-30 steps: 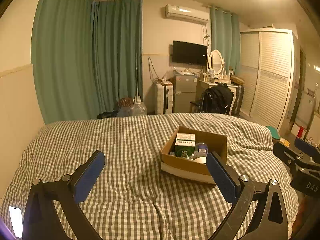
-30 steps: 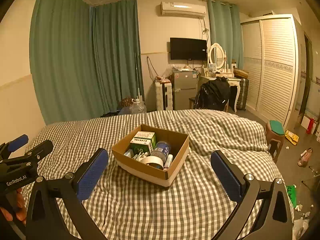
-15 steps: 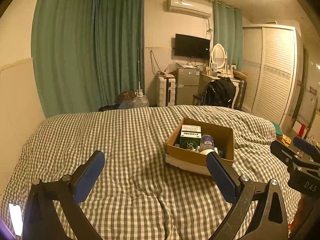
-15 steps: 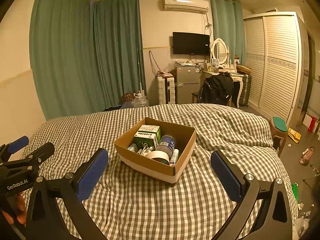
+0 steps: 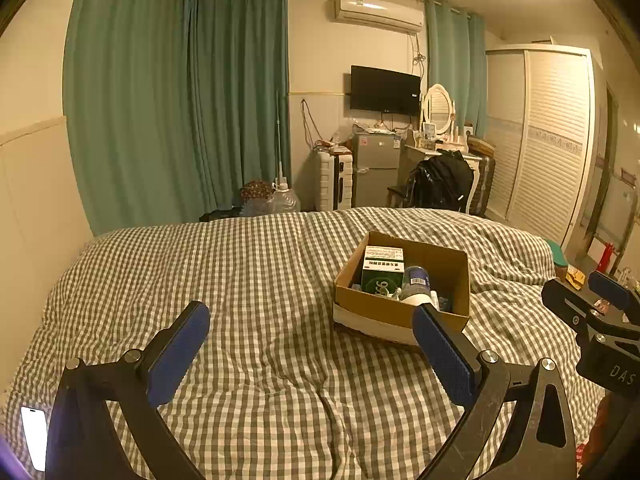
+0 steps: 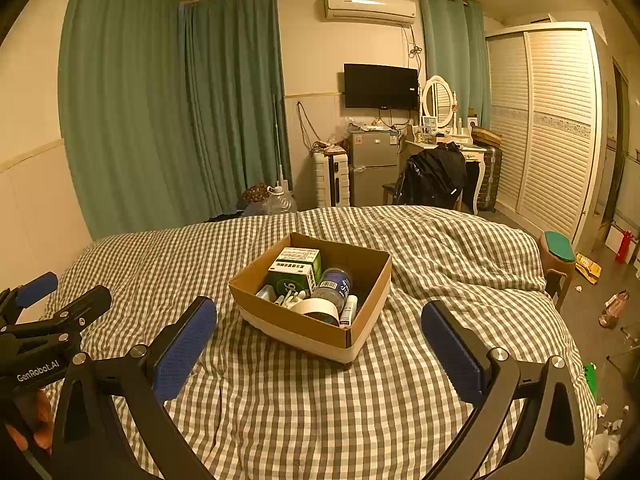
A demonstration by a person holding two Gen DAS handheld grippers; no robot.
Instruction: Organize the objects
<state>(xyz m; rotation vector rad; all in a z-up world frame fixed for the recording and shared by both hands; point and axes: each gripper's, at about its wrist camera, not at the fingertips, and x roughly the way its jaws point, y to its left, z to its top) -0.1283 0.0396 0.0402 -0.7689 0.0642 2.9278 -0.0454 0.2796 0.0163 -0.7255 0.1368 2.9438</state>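
Both tongs spread wide, nothing between the pads. Left tongs [image 5: 310, 344]: cardboard box [image 5: 400, 312] on the checked bedspread [image 5: 248, 280] lies ahead, by the right pad. Right tongs [image 6: 318, 336]: box dead ahead, between the pads, not touched.

In the box: green carton [image 6: 298, 274], dark jar [image 6: 334, 284], tape roll [image 6: 316, 307], small tubes. Fits items gathered, or awaiting unpacking; step unsettled.

Box floor and tube labels unreadable; phone [image 5: 34, 432] cut off at edge.

Left tongs [image 5: 310, 334] and right tongs [image 6: 318, 330], both agape, empty.
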